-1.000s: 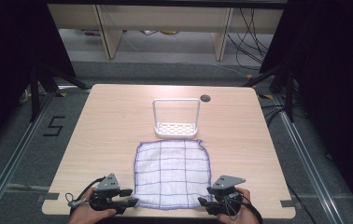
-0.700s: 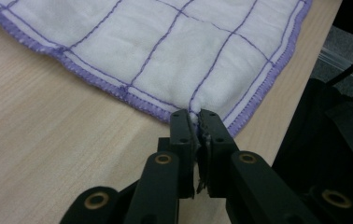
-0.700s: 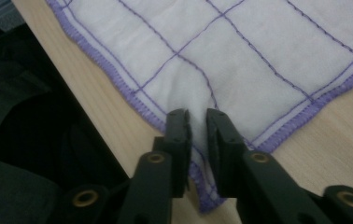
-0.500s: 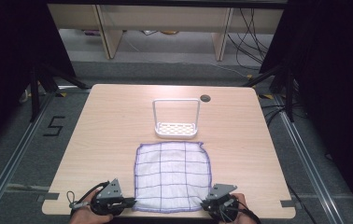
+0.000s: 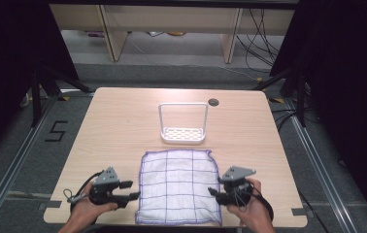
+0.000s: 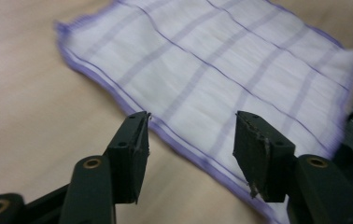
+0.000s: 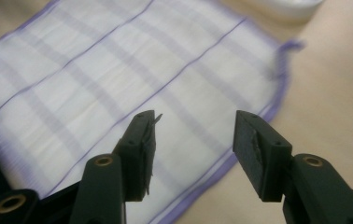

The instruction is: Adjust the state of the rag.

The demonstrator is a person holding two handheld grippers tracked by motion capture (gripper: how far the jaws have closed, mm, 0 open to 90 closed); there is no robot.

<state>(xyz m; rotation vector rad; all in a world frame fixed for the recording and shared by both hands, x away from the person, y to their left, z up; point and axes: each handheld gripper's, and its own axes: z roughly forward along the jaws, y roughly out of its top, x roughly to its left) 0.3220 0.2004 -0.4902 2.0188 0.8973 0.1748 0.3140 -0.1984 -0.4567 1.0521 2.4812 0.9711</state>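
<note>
Both hand-held grippers (image 5: 134,190) (image 5: 212,190) just opened, releasing the cloth (image 5: 179,187).

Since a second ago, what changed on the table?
Both grippers closed at the cloth's near corners, then just reopened: left gripper and right gripper now stand open with nothing pinched and sit farther up its side edges. Cloth still flat; white rack unmoved.

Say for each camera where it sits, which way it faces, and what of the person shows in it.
High view: above the person's side of the table, looking forward and down; both hands show, with the left tongs and right tongs beside the checked cloth, the white rack beyond.
Left gripper view: on the left tongs, looking along open jaws at the cloth's purple edge.
Right gripper view: on the right tongs, jaws open over the cloth.
Shared: all views show the cloth.
</note>
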